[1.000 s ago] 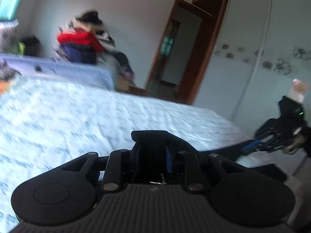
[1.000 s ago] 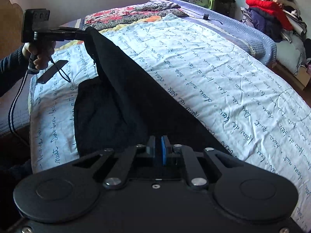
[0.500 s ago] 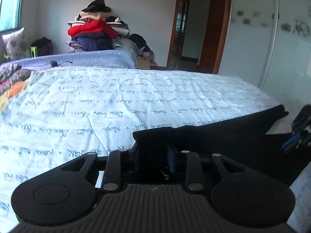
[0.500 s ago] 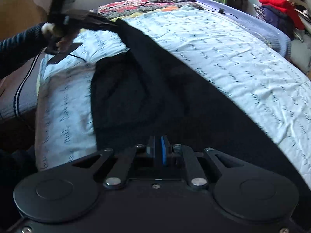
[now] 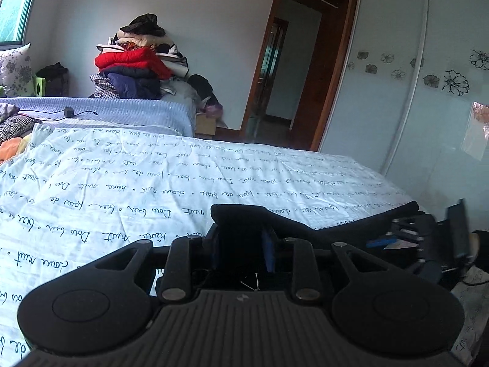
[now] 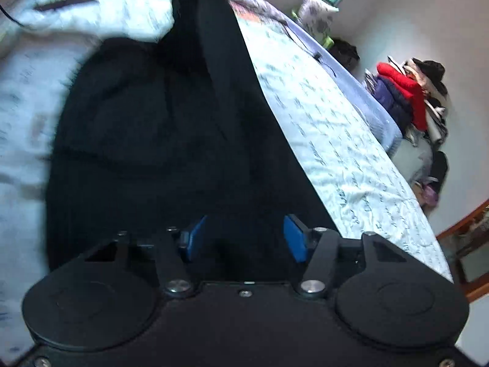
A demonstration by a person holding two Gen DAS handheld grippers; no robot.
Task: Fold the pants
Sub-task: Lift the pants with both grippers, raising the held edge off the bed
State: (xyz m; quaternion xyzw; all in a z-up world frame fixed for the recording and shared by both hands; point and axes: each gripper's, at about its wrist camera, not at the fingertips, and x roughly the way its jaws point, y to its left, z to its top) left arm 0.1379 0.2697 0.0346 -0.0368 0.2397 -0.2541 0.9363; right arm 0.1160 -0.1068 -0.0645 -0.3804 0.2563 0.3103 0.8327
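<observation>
**Black pants lie on the bed, one end pinched, the other end being let go**

The black fabric pants [image 6: 171, 140] are spread across a pale blue bedsheet printed with dark handwritten script [image 5: 128, 183], lying along the near edge of the bed. In the right wrist view the dark cloth fills the middle of the picture, with one long straight edge running up and away toward the far end, where it rises in a taut band.

The left gripper [image 5: 243, 238] is narrowed on a thick fold of the pants: a bunched lip of black cloth sits between its blue pads and stands up just above them. From there the fabric stretches away to the right as a low ridge over the sheet.

The right gripper [image 6: 243, 238] has its jaws opening. Its two blue pads [image 6: 295, 241] stand well apart, and black cloth lies beneath and between them, with neither pad pressing on it. In the left wrist view this gripper shows low at the right edge, blurred, beside the far end of the pants.

Beyond the bed, a heap of folded clothes topped by a red padded jacket [image 5: 131, 61] rests against the wall, near a brown wooden doorway [image 5: 287, 70] and a white sliding wardrobe with black flower decals [image 5: 397, 91].
</observation>
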